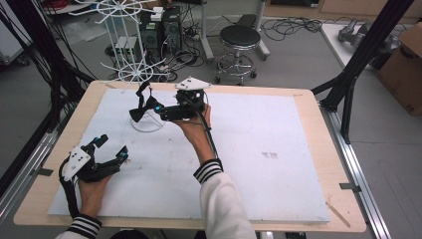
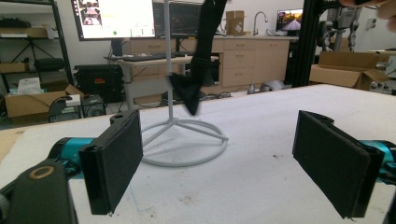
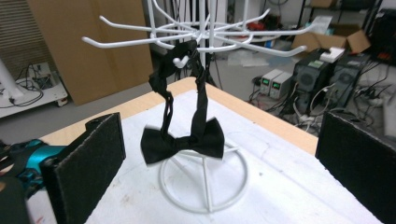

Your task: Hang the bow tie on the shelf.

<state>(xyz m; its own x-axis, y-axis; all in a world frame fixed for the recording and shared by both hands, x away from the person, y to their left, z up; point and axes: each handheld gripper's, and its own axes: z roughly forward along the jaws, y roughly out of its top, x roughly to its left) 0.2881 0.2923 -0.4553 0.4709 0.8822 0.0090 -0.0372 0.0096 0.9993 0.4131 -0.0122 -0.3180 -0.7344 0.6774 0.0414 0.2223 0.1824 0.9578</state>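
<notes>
Just ahead of the open right gripper (image 3: 219, 154), bow tie (image 3: 183, 140) on rack hook (image 3: 180, 60).

Black bow tie (image 3: 183, 140) on white rack (image 3: 203, 35)

A white wire stand (image 1: 138, 74) with a hanging bow tie (image 1: 141, 107) blocks the surface's (image 1: 278, 164) far-left corner; its right half lies open.
</notes>
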